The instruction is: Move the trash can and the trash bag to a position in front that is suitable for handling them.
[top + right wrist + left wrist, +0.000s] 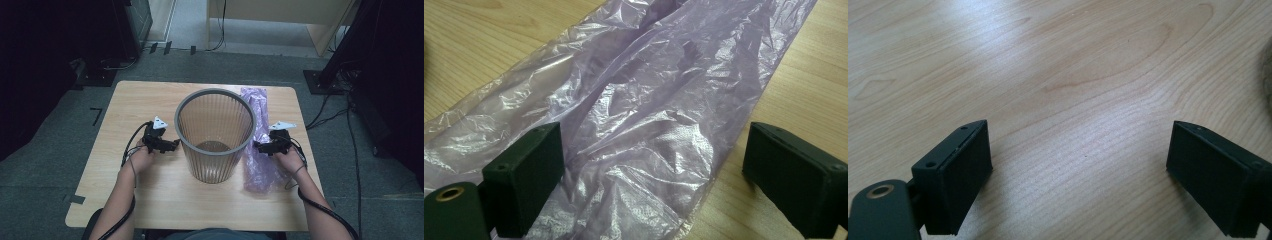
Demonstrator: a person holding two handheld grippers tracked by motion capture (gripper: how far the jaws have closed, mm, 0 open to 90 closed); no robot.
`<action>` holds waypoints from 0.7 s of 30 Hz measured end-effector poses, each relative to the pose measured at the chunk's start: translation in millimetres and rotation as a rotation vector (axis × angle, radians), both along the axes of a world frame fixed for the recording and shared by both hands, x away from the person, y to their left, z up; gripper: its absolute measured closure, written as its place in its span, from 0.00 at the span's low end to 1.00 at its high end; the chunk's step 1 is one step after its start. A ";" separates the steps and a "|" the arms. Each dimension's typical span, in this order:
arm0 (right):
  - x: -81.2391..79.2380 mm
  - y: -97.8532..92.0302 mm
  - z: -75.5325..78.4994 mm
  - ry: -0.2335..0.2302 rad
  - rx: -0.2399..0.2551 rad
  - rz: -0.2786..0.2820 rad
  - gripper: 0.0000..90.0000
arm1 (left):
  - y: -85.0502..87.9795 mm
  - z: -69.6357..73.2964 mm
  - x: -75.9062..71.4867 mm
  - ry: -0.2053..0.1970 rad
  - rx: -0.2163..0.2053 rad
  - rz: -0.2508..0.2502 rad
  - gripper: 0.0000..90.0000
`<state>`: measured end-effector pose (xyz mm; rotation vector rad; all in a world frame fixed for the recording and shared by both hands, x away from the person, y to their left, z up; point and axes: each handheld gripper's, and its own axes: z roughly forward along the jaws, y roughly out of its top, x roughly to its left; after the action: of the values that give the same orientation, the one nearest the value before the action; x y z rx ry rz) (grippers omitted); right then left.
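1. Purple plastic bag (258, 145) lies flat and crumpled in a long strip on the wooden worktop (150, 195), just beside the bin on the person's right; in the right gripper view the thin film (644, 125) spreads beneath and ahead of the jaws.
2. The right tool (262, 146) hovers over the bag's near half, jaws spread wide with nothing gripped; the film lies between them, but the pads do not press on it.
3. The grey ribbed waste bin (215, 135) stands upright and empty at the worktop's middle, between the two hands.
4. The left tool (172, 145) waits near the bin's other side, jaws equally wide, over bare wood (1063, 90), holding nothing.
5. Likely risks: the film is slippery and lies flat, so a shallow pinch could close on wood or catch one layer only, leaving the bag's mouth shut. A hard tug could tear the thin plastic. The bin looks light; a knock from either tool, or drag from the bag, could tip it or push it aside.
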<state>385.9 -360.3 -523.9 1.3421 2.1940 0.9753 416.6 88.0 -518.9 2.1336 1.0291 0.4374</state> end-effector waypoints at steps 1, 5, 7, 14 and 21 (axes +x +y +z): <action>0.0 -0.1 0.0 0.000 0.000 0.001 0.10 | 0.0 -0.1 0.6 0.000 -0.001 0.001 0.11; -0.2 0.1 -0.1 0.001 0.001 0.002 0.10 | 0.0 -0.1 3.5 -0.001 -0.002 0.005 0.11; -0.2 0.0 -0.1 0.001 0.002 0.002 0.10 | 0.4 0.2 4.6 -0.002 0.002 0.012 0.11; 0.2 -0.5 -0.1 -0.001 0.000 0.007 0.10 | 1.8 0.4 6.4 0.003 0.004 0.045 0.11; 0.7 -0.7 -0.1 0.002 0.001 0.012 0.10 | 2.2 0.5 7.4 0.003 0.004 0.033 0.11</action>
<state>386.7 -361.0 -524.0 1.3329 2.2061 0.9799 424.0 90.2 -518.5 2.1243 1.0668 0.4525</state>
